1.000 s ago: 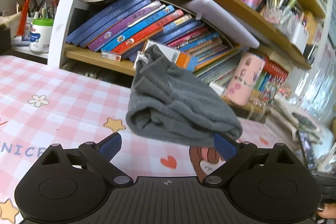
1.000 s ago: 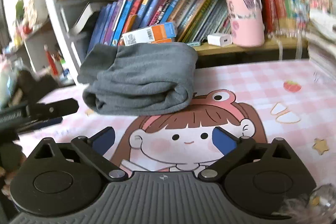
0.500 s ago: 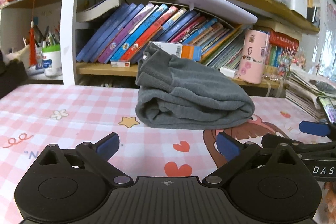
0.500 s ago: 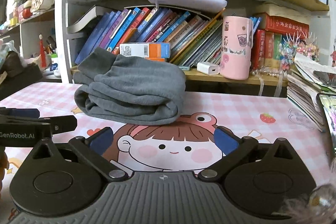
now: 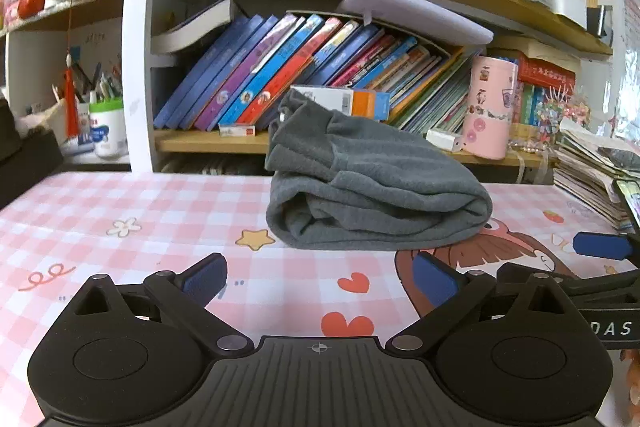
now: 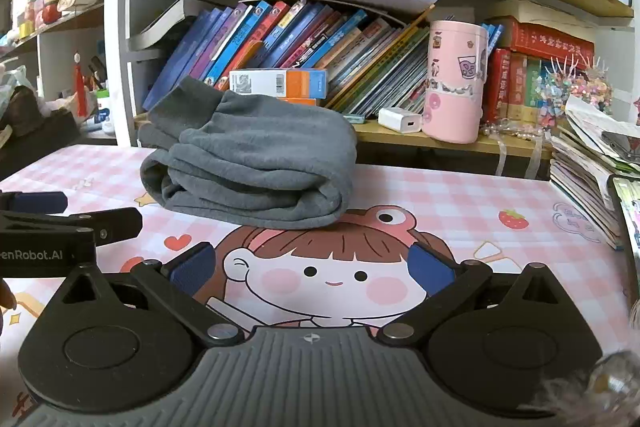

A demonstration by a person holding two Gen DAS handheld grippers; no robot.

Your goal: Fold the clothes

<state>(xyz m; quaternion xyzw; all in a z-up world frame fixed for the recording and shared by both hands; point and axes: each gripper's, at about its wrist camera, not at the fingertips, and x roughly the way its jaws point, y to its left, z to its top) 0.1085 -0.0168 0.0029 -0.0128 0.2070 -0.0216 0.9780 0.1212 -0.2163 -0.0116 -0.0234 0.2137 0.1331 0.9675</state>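
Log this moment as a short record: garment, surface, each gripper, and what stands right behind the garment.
garment: grey garment, folded into a thick bundle, lying free
surface: pink checked tablecloth with cartoon prints; bundle partly over the cartoon girl print
left gripper: open, empty, short of the bundle
right gripper: open, empty, short of the bundle
behind: bookshelf with leaning books, orange and white box, pink cup, white charger
fold status: looks done
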